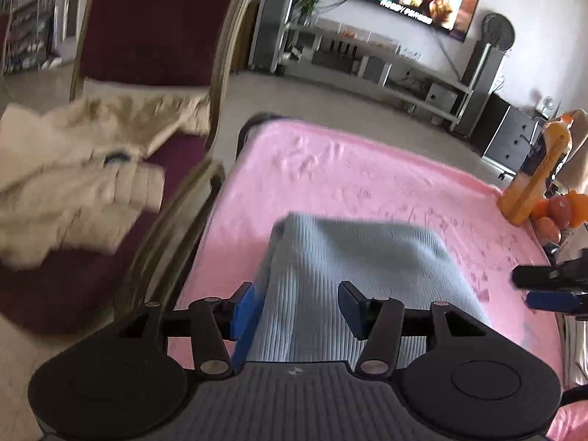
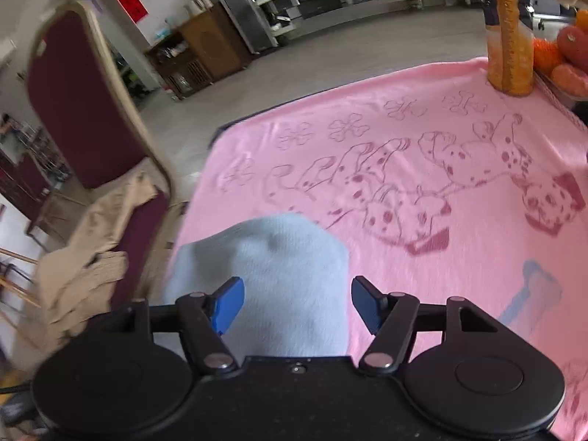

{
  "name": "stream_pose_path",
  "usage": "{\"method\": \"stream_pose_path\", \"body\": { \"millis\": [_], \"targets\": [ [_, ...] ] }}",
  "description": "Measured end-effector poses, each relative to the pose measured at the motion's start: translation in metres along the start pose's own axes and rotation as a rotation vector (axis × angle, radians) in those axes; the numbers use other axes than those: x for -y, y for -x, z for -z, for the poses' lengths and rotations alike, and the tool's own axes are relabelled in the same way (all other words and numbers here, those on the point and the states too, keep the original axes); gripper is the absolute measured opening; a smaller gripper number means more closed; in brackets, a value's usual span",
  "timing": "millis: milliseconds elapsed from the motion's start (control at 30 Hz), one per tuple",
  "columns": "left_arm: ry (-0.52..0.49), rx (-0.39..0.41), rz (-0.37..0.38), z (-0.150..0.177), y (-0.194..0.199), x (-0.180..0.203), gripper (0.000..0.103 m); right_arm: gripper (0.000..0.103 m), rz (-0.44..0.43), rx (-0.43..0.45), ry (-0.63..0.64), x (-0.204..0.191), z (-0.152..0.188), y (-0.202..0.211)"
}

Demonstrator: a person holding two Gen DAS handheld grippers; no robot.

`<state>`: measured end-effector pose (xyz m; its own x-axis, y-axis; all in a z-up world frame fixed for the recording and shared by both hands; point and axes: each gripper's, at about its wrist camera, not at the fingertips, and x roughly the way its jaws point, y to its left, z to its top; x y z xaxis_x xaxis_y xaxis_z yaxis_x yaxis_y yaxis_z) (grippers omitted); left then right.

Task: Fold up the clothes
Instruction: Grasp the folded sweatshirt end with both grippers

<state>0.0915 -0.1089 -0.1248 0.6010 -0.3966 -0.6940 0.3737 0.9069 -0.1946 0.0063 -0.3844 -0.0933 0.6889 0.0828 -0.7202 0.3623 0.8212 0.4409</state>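
Both grippers hung with jaws apart, gripping nothing: left gripper [image 1: 296,303], right gripper [image 2: 297,303]. The folded light-blue knit top [image 1: 352,257] sat on the pink blanket [image 2: 459,250], near its chair-side edge. A careless nudge could've unfolded it or sent it over.
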Motion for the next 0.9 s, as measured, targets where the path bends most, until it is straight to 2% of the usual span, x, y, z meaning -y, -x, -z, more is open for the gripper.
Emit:
{"method": "stream_pose_path", "body": {
  "millis": [67, 100, 133, 167, 233, 267, 300, 333, 367, 433, 500, 533, 600, 733, 900],
  "targets": [
    [0.004, -0.017, -0.023, 0.006, 0.002, 0.0, 0.053, 0.062, -0.054, 0.003, 0.0, -0.004, 0.01, 0.006],
    [0.003, -0.024, -0.034, 0.009, 0.002, 0.0, 0.053, 0.054, -0.072, -0.001, 0.01, -0.008, 0.015, 0.007],
    [0.0, -0.033, -0.043, 0.011, 0.001, 0.001, 0.053, 0.038, -0.083, -0.008, 0.027, -0.012, 0.02, 0.006],
    [-0.009, -0.047, -0.055, 0.014, 0.0, 0.002, 0.053, 0.03, -0.092, -0.024, 0.057, -0.017, 0.026, 0.001],
    [-0.036, -0.101, -0.1, 0.017, -0.01, 0.005, 0.053, 0.025, -0.058, -0.074, 0.112, -0.026, 0.037, -0.016],
    [-0.043, -0.14, -0.12, 0.018, -0.019, 0.006, 0.058, 0.02, -0.019, -0.101, 0.121, -0.027, 0.042, -0.029],
    [-0.033, -0.167, -0.12, 0.017, -0.024, 0.004, 0.06, 0.016, 0.009, -0.122, 0.116, -0.026, 0.045, -0.04],
    [-0.015, -0.188, -0.111, 0.017, -0.029, 0.001, 0.061, 0.007, 0.028, -0.138, 0.1, -0.022, 0.047, -0.05],
    [0.003, -0.208, -0.102, 0.016, -0.033, -0.002, 0.063, 0.007, 0.033, -0.135, 0.09, -0.02, 0.049, -0.053],
    [0.028, -0.195, -0.087, 0.016, -0.029, -0.007, 0.062, 0.009, 0.025, -0.126, 0.083, -0.021, 0.05, -0.047],
    [0.039, -0.16, -0.074, 0.017, -0.02, -0.01, 0.057, 0.019, -0.011, -0.127, 0.052, -0.019, 0.048, -0.037],
    [0.04, -0.137, -0.067, 0.017, -0.015, -0.009, 0.055, 0.028, -0.03, -0.127, 0.037, -0.018, 0.047, -0.031],
    [0.034, -0.073, -0.046, 0.016, -0.003, -0.009, 0.055, 0.037, -0.048, -0.113, 0.029, -0.018, 0.045, -0.019],
    [0.027, -0.015, 0.021, 0.014, 0.009, -0.006, 0.057, 0.046, -0.055, -0.078, 0.053, -0.021, 0.043, 0.0],
    [0.0, -0.014, 0.023, 0.014, 0.003, 0.0, 0.058, 0.053, -0.049, -0.05, 0.034, -0.018, 0.034, 0.006]
  ]
}}
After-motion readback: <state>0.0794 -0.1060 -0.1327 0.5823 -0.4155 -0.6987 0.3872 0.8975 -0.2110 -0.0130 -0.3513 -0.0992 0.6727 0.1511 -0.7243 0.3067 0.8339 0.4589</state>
